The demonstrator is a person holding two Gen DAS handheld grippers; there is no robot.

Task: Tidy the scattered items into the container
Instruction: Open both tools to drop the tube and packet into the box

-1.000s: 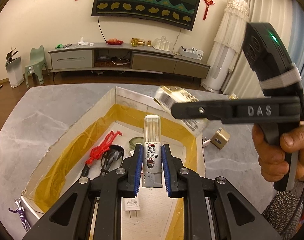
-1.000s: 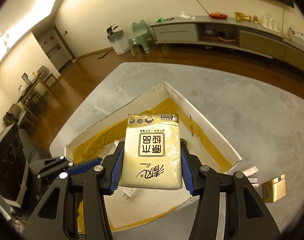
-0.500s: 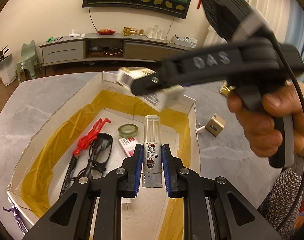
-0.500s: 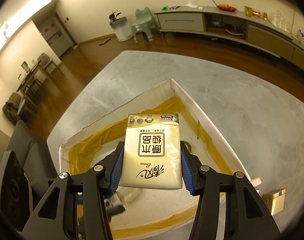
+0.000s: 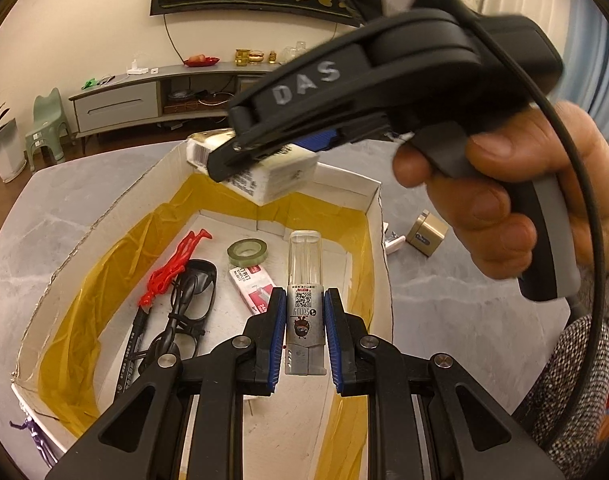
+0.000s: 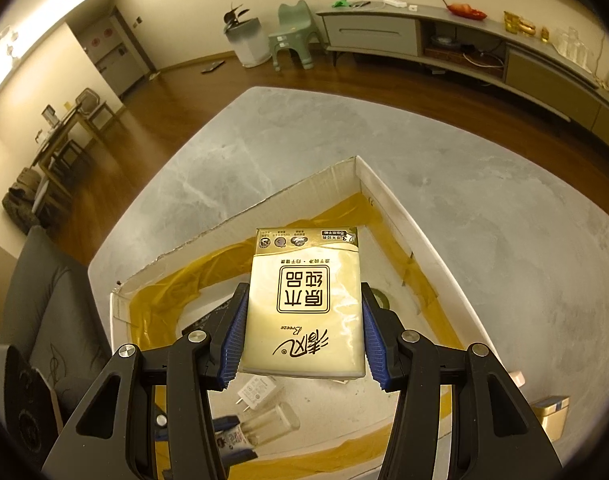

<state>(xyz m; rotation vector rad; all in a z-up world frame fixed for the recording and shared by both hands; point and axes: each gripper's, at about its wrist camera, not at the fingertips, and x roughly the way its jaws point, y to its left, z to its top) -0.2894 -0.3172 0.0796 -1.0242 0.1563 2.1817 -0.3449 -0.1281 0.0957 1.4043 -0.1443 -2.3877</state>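
Drop-off step: left gripper (image 5: 304, 320) fingers clamp the clear-capped tube (image 5: 305, 280), right gripper (image 6: 302, 332) fingers the tissue pack (image 6: 304, 304), both over the box (image 5: 344, 178); next, lower and release.

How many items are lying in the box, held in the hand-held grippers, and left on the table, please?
Lying in box: 6 (red figure, sunglasses, marker, tape roll, red-white packet, plug)
Held: 2 (tissue pack, clear tube)
On table: 3 (gold box, white item, purple figure)
Total: 11
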